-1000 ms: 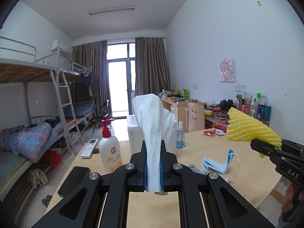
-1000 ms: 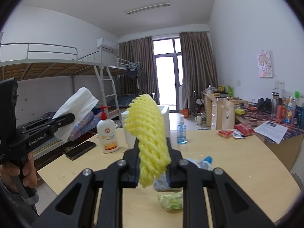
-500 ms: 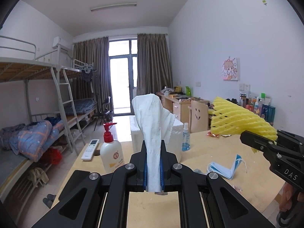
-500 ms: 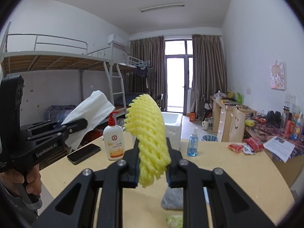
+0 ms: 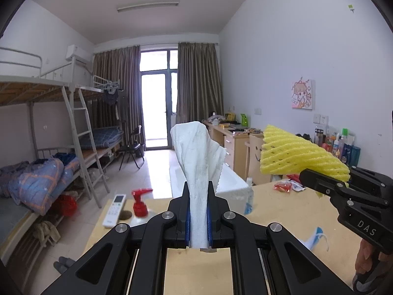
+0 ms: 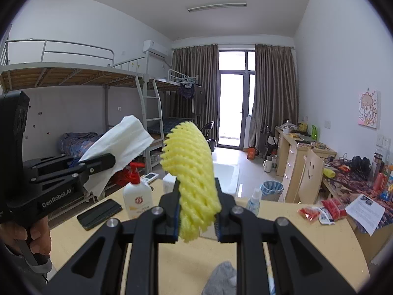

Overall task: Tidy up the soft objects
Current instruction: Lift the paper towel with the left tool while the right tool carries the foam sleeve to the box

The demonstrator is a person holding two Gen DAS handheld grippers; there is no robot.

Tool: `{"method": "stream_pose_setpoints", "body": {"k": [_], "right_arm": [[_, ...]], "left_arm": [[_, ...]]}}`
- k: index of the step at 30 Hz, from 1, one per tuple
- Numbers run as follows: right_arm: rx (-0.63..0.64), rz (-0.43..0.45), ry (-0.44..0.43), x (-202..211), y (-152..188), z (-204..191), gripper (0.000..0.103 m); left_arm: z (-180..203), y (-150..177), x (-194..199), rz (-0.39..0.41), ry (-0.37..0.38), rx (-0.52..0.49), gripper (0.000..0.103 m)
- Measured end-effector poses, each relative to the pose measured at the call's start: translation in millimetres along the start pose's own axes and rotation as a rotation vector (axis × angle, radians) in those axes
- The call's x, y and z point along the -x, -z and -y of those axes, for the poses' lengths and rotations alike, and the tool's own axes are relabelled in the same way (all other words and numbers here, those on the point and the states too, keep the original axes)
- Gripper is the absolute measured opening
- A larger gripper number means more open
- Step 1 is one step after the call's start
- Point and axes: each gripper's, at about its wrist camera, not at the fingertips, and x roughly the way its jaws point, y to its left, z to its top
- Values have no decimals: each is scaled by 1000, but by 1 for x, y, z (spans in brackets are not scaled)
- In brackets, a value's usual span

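Note:
My left gripper [image 5: 198,211] is shut on a white paper towel [image 5: 196,157] that stands up between its fingers; it also shows in the right wrist view [image 6: 120,145]. My right gripper [image 6: 196,209] is shut on a yellow foam fruit net [image 6: 191,172], also seen at the right of the left wrist view [image 5: 299,154]. Both are held high above the wooden table [image 5: 282,211]. A white foam box [image 5: 228,191] stands at the table's far side. A blue face mask [image 5: 316,238] and a grey cloth [image 6: 221,280] lie on the table.
A soap pump bottle [image 6: 137,201], black phone [image 6: 99,213], remote [image 5: 114,210] and small spray bottle [image 6: 254,200] stand on the table. Red snack packets [image 6: 321,209] and paper [image 6: 366,212] lie at the right. Bunk beds are left, desks right.
Both grippers have risen and moved toward the far side of the table with their loads. The foam box and bottles sit lower in view. Both grips are unchanged.

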Motion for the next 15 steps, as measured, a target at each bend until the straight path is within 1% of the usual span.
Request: {"method": "stream_pose_setpoints", "body": {"k": [4,8,11,15], "right_arm": [[-3,10,-4,-9,-11,5,25],[-3,9,-3,-26,-21,10,25],[-5,4,-6,-39,-25,13,25],[-7,-2,-10,-52,-27,15,25]], "left_arm": [[-5,-16,-17,-10,9,5,10],[-10,-31,-32,-6,1,17,10],[-9,-36,-42,-1,10,16,10],[-10,-39,-58,-4,-1,6,10]]}}
